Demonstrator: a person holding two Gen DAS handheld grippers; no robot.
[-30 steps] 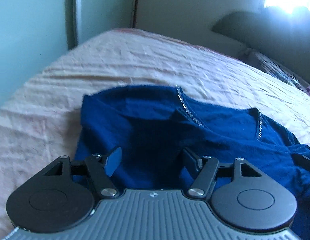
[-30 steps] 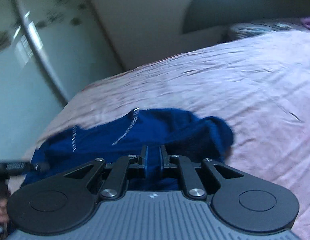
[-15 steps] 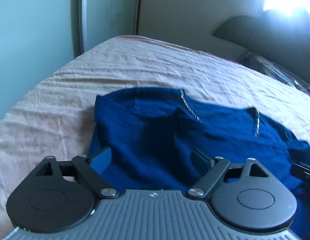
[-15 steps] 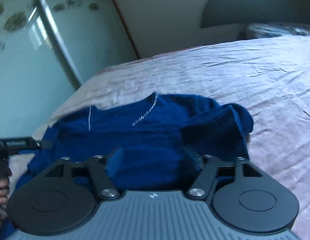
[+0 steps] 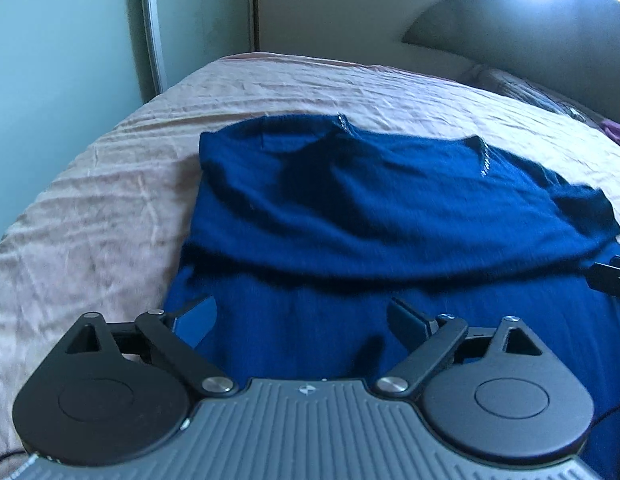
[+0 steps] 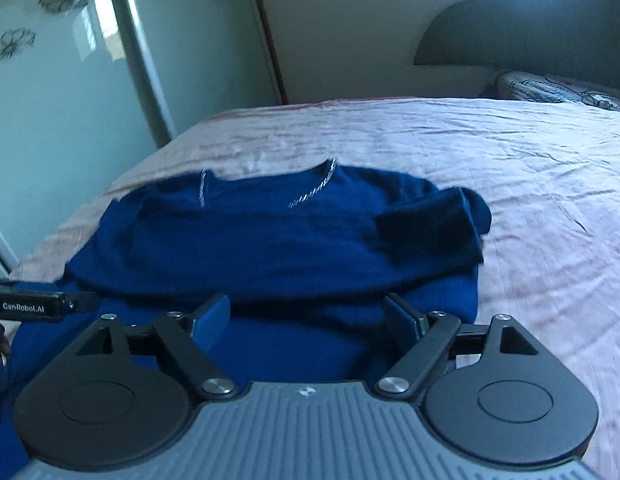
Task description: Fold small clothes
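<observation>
A pink-sheeted bed [image 6: 489, 152] carries the blue sweater [image 5: 389, 216], folded across itself. Both grippers tilt down over its near half: the left gripper [image 5: 302, 316] and the right gripper [image 6: 310, 314] have jaws just opened wide, nothing between them. Only the right view shows the folded sleeve cuff [image 6: 429, 232].

Bare bedsheet [image 6: 529, 184] right of folded sweater [image 6: 270, 240]
</observation>
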